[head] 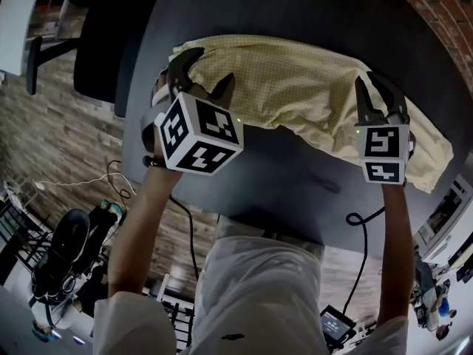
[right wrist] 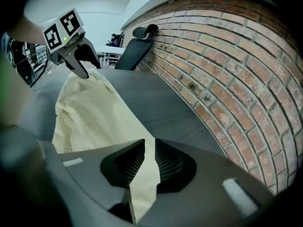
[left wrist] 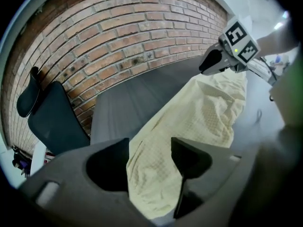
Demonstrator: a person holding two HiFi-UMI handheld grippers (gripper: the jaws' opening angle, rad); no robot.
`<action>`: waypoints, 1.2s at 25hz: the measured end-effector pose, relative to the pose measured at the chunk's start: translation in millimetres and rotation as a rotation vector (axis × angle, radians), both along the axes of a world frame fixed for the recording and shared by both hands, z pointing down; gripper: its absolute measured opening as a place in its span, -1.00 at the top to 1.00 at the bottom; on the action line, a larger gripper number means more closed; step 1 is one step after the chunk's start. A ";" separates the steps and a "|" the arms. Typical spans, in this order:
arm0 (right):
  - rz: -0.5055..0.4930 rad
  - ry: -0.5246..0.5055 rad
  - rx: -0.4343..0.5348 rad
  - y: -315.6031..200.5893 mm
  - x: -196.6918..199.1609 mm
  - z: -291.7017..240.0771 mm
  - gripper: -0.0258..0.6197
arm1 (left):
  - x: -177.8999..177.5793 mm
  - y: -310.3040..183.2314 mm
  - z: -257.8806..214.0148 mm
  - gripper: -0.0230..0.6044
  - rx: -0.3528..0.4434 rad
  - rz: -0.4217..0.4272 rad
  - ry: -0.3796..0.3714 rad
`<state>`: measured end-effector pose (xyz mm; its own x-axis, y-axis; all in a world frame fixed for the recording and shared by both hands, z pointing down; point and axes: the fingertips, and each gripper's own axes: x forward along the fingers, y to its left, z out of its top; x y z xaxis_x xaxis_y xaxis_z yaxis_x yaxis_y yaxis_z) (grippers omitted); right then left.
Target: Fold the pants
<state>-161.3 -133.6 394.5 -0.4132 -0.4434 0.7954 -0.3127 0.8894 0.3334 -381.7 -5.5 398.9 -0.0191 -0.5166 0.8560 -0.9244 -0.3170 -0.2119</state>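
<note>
Pants (head: 295, 87), pale yellow, lay stretched along the dark table (head: 295, 183) in the head view. In the left gripper view, the left gripper (left wrist: 149, 155) had its jaws wide, with cloth loose between them. In the right gripper view, the right gripper (right wrist: 149, 148) had its jaws narrowly apart around a cloth strip.

Pants (head: 310, 95) pale yellow, fine checked weave; table (head: 281, 176) dark grey; wall (left wrist: 118, 37) red-brown brick, pale mortar; chair (left wrist: 57, 122) black.
</note>
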 end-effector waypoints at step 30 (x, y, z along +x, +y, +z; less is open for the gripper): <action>0.073 0.099 -0.196 138.8 82.0 21.0 0.84 | -82.1 105.4 44.4 0.52 -0.077 -0.198 -0.201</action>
<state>-79.2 5.2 415.4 -0.3008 -0.3020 0.9046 -0.3531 0.9164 0.1885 -463.8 99.8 443.4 -0.2859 -0.4194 0.8616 -0.9119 -0.1573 -0.3792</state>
